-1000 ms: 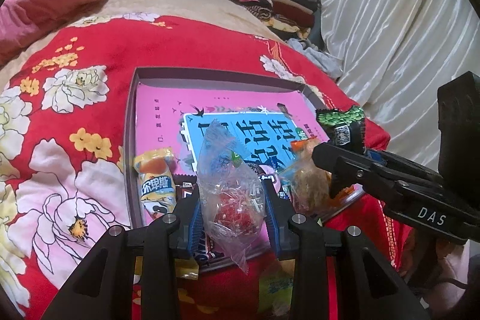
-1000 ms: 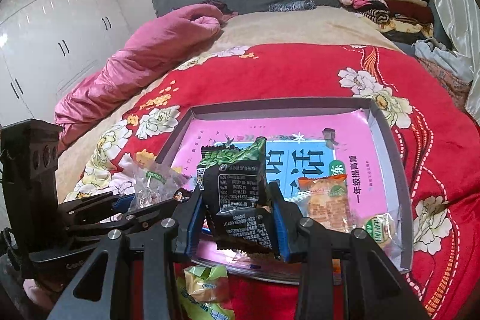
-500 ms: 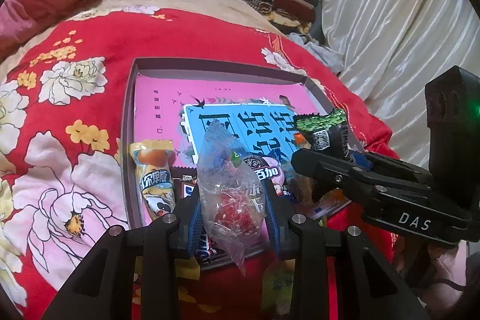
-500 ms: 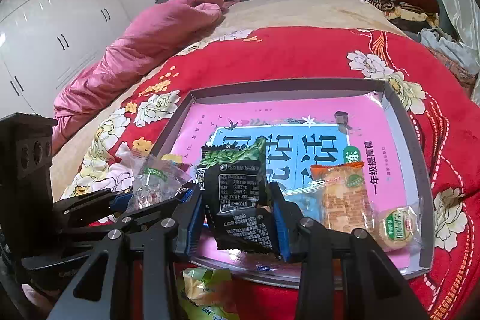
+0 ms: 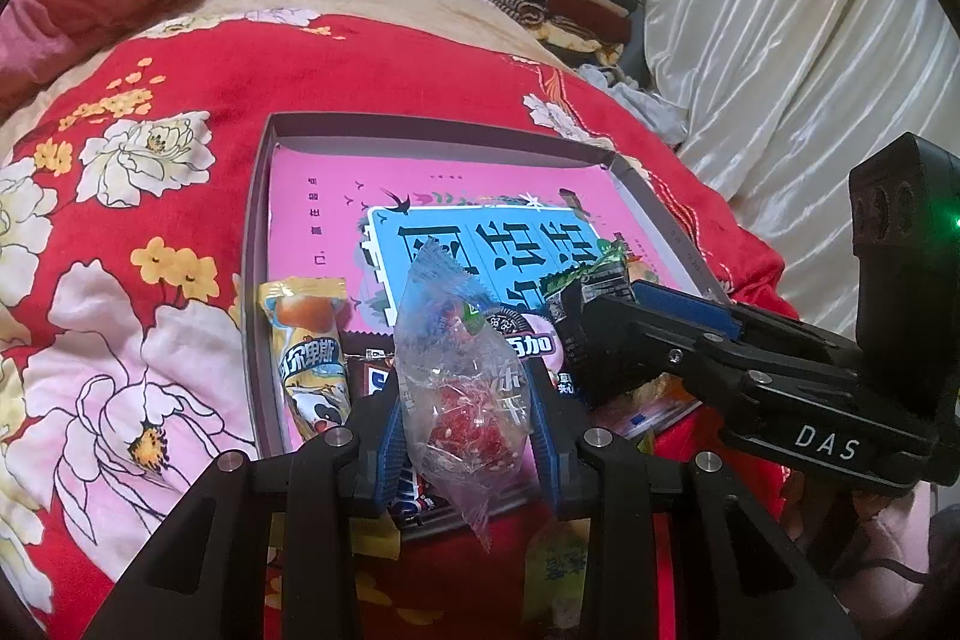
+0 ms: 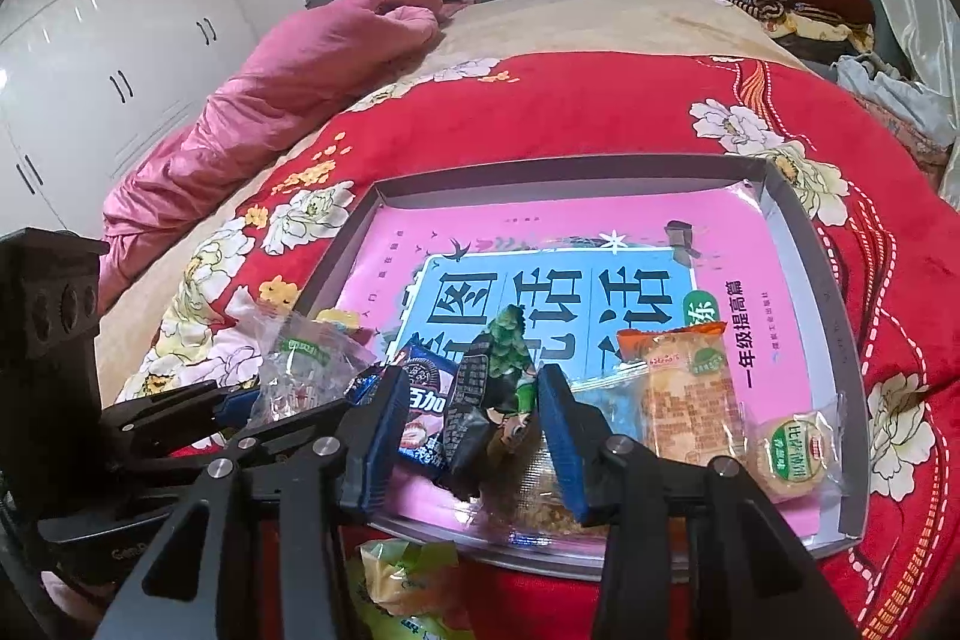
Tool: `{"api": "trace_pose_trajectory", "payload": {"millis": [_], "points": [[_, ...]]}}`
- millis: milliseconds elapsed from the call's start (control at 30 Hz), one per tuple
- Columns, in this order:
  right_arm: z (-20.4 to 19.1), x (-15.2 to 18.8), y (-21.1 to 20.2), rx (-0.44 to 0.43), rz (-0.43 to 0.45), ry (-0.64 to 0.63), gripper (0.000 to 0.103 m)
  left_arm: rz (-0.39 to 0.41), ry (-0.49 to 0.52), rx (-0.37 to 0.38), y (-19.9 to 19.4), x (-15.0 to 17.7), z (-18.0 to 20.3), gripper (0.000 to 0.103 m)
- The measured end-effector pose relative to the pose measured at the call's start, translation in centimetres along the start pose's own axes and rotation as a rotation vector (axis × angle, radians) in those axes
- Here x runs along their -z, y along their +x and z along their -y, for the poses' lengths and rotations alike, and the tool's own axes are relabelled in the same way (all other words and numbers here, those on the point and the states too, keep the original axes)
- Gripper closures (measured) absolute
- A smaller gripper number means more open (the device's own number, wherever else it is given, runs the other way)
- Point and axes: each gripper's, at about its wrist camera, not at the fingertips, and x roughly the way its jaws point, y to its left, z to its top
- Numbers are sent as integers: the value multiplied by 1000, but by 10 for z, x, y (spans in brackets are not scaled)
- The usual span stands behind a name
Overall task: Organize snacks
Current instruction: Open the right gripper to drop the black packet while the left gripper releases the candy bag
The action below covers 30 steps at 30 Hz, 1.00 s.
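My left gripper (image 5: 468, 412) is shut on a clear bag of red sweets (image 5: 462, 370), held over the near edge of the grey tray (image 5: 258, 244). The same clear bag (image 6: 306, 370) and left gripper (image 6: 288, 400) show at the left of the right wrist view. My right gripper (image 6: 474, 424) hangs over the tray's near part and its jaws are opening. A black and green packet (image 6: 486, 394) leans loosely between them, with gaps to both blue pads. The right gripper (image 5: 600, 316) reaches in from the right in the left wrist view, with the packet (image 5: 594, 274) at its tip.
The tray (image 6: 840, 340) lies on a red flowered blanket and holds a pink book. In it are a yellow packet (image 5: 309, 358), a pink cookie packet (image 6: 420, 400), an orange cracker packet (image 6: 684, 388) and a round cookie (image 6: 786, 454). A yellow-green packet (image 6: 408, 574) lies before the tray.
The right jaws have spread and the black and green packet, held upright before, now slumps loose and tilted between them. The left gripper keeps its hold on the clear bag.
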Motion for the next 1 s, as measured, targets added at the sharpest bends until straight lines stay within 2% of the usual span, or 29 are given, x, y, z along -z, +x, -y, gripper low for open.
{"api": "trace_pose_trajectory", "payload": {"millis": [700,867,1000], "points": [[-2,4,-15,27,13,-5,57,-10,-2,1,1,1,0,65],[-1,4,-20,34,20,-2,56,-13,-2,4,-1,2,1,60],[1,5,-25,35,30,3,50,-14,-3,9,-4,1,2,54]]}}
